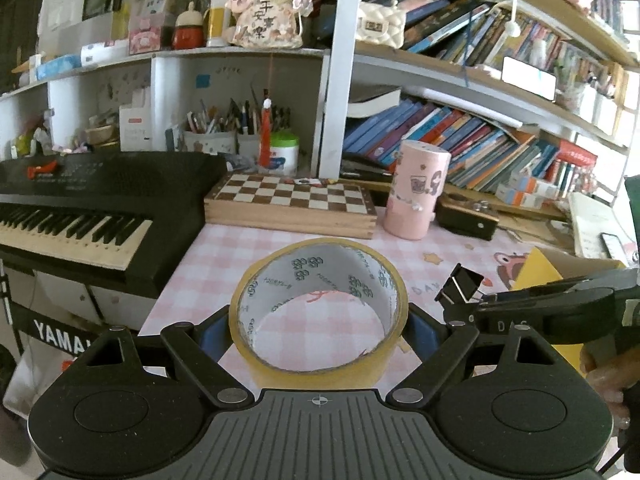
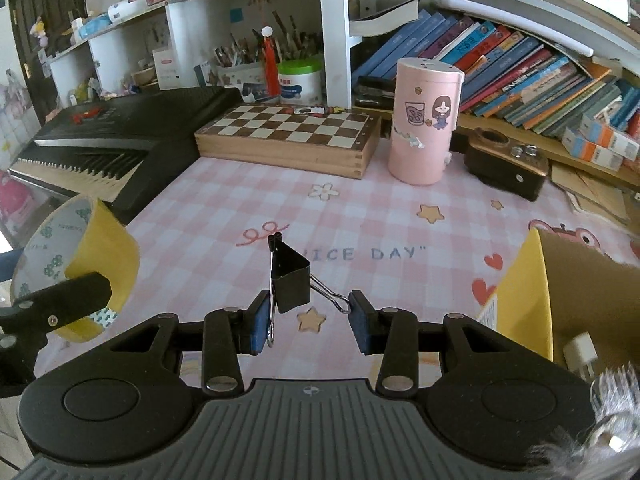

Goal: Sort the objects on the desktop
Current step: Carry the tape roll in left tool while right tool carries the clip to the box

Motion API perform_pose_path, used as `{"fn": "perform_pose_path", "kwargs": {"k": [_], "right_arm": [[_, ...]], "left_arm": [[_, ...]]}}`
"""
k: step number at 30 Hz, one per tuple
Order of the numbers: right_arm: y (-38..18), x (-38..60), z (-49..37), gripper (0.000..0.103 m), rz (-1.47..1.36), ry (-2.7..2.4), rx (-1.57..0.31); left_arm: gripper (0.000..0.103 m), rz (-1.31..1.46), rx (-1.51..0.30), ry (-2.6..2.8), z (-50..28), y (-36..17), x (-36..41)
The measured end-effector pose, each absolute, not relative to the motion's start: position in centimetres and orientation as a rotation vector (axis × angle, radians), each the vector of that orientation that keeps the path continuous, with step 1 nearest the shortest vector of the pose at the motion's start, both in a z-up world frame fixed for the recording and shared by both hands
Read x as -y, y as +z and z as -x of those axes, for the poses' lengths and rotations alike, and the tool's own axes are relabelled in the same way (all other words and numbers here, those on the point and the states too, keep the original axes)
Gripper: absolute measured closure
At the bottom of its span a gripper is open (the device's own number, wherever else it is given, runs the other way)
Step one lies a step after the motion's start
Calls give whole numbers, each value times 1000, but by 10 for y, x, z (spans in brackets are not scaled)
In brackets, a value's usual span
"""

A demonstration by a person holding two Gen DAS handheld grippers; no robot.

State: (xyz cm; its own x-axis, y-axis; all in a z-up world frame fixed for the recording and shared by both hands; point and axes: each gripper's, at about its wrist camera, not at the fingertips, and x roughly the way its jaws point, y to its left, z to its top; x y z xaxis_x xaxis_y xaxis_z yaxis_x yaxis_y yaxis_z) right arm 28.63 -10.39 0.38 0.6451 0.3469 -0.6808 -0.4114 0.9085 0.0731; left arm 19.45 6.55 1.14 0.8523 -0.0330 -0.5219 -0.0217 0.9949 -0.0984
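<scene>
I see left gripper clamped on tape roll. Right gripper pinching binder clip by its wire handles — both lifted off the mat

I saw white shelves crammed with books behind a pink checked desk mat, daylight soft.

A home study corner: a table under a pink checked cartoon cloth, shelves crammed with books, pots of pens, a keyboard, a chessboard and plush toys on top
</scene>
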Motion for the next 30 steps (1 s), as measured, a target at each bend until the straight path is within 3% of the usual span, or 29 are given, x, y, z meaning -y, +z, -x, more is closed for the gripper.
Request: {"fn": "perform_pose_path", "kwargs": {"k": [30], "right_arm": [[-4,111,-77,65,-15,297,-789]], "left_arm": [[15,70,-577,-183,-43,6,-70]]}}
